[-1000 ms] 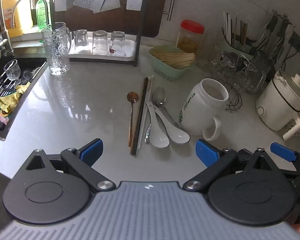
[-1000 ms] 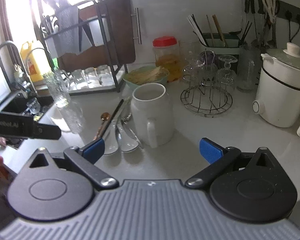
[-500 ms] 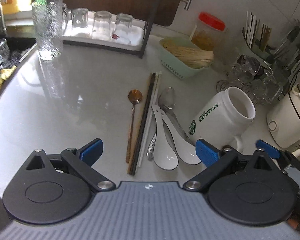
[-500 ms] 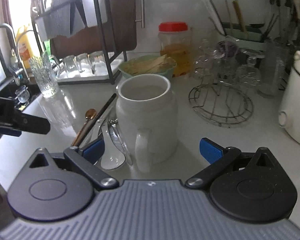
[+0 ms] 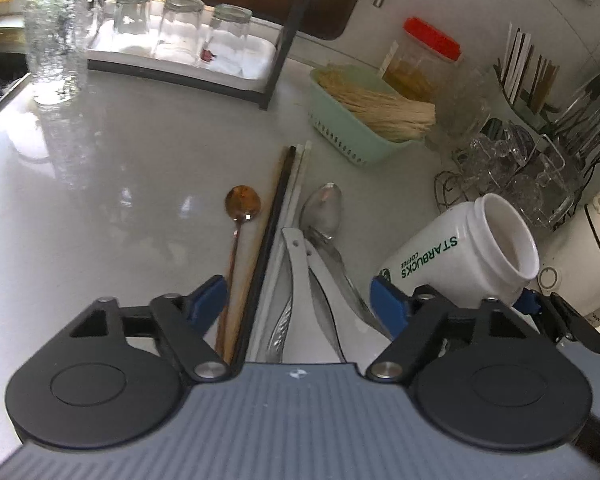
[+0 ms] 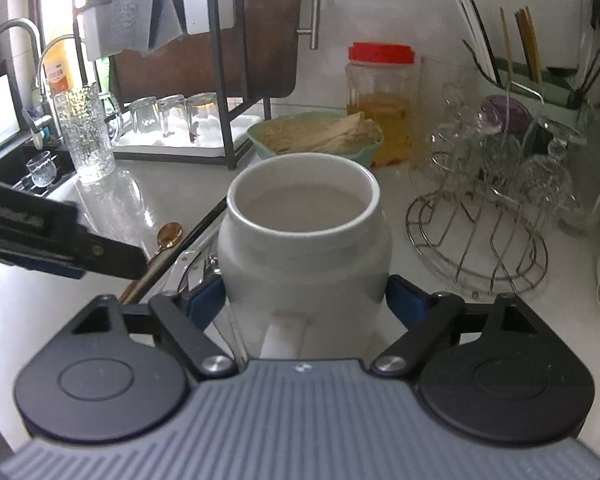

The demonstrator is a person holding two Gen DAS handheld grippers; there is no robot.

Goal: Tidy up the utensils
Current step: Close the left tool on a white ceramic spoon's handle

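Grey countertop (image 5: 112,168), centre frame: spoons and chopsticks (image 5: 278,216) lying parallel, straddled by the closing, still unclenched left gripper (image 5: 298,302). Right gripper (image 6: 306,298), having just closed, clasps the white lettered mug (image 6: 304,240).

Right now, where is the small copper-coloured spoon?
In the left wrist view the copper-coloured spoon lies on the white counter, furthest left of the utensils, beside the dark chopsticks.

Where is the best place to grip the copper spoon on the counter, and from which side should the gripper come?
Probably the thin handle of the copper spoon, near its middle, coming from above with the jaws across it. It lies flat, the dark chopsticks close along its right, so one finger goes in that narrow gap.
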